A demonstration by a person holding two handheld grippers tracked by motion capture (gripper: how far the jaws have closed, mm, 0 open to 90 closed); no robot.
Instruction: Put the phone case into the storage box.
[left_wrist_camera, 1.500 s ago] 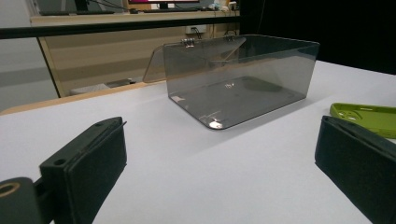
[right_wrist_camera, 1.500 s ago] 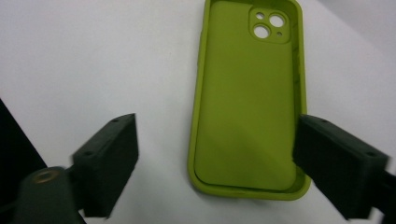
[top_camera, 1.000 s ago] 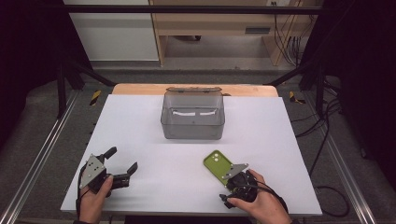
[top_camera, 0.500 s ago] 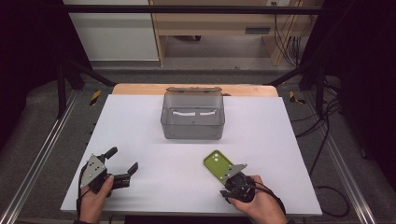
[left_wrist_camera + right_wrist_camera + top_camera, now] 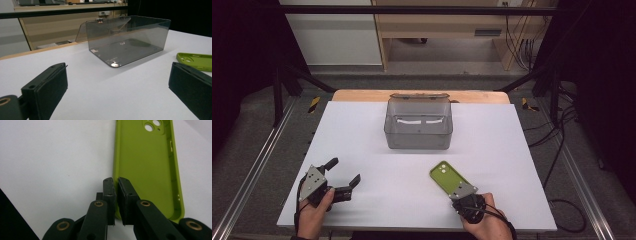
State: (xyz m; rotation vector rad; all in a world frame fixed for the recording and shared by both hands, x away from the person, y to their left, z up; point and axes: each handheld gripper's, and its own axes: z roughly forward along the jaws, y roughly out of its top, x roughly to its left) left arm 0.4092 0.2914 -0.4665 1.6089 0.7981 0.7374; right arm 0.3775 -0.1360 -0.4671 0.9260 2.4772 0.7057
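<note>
My right hand-held gripper (image 5: 115, 185), jaws just closed, pinches the lime-green silicone phone case's (image 5: 449, 178) near-end rim; the case's length points toward the worktop's (image 5: 362, 130) far edge.

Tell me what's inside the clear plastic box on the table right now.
The clear box looks empty: through its walls the left gripper view shows a bare floor with only reflections. The green phone case lies outside it on the table, pinched at one edge by the right tongs.

Clear box (image 5: 127, 42) (lid raised) beyond wide-apart jaws, green case (image 5: 196, 61) rightward
</note>
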